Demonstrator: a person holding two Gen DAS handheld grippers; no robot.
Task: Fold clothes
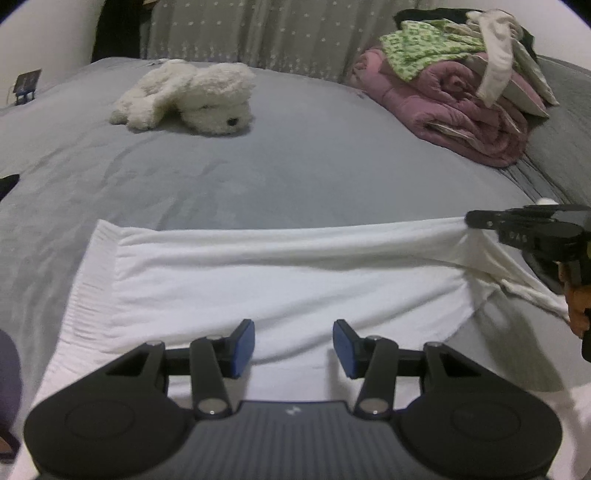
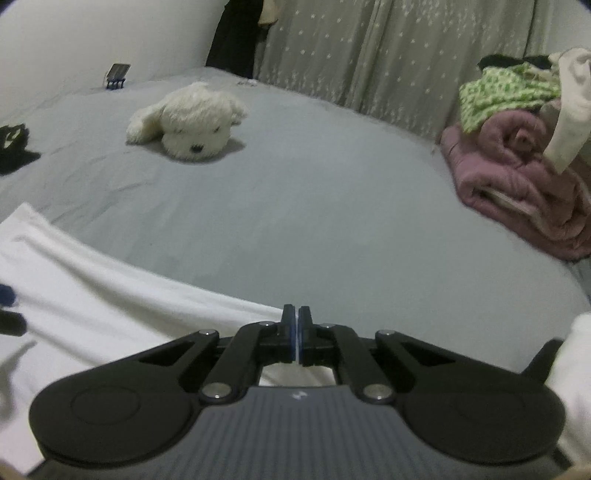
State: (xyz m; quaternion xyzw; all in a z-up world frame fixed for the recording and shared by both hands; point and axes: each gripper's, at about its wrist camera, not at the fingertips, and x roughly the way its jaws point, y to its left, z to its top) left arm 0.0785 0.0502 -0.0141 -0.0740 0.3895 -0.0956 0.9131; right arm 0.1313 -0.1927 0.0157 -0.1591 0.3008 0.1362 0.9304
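Left wrist view: a white garment [image 1: 280, 277] lies spread across the near part of a grey bed [image 1: 295, 166], its ribbed hem to the left, while the left gripper [image 1: 293, 345] hovers just above the cloth's near edge with its blue-padded fingers spread and nothing between them. At the right edge of the same view the right gripper [image 1: 471, 218] has its jaws pressed together on the garment's far right corner, the fabric drawn taut into a ridge from that pinch, and a loose strap-like piece trails below it. Right wrist view: the right gripper [image 2: 296, 317] shows its two pads shut tight with a thin line of white cloth caught between them, the garment [image 2: 110, 302] running away to the left. Farther up the bed a white plush dog [image 1: 192, 98] lies on its side, well apart from the garment, and a rolled pink quilt [image 1: 454, 110] sits at the right with a green patterned cloth [image 1: 421, 51] and other laundry heaped on top. A grey star-print curtain [image 1: 258, 33] hangs behind the bed. Bare sheet lies between the garment and the toy and quilt
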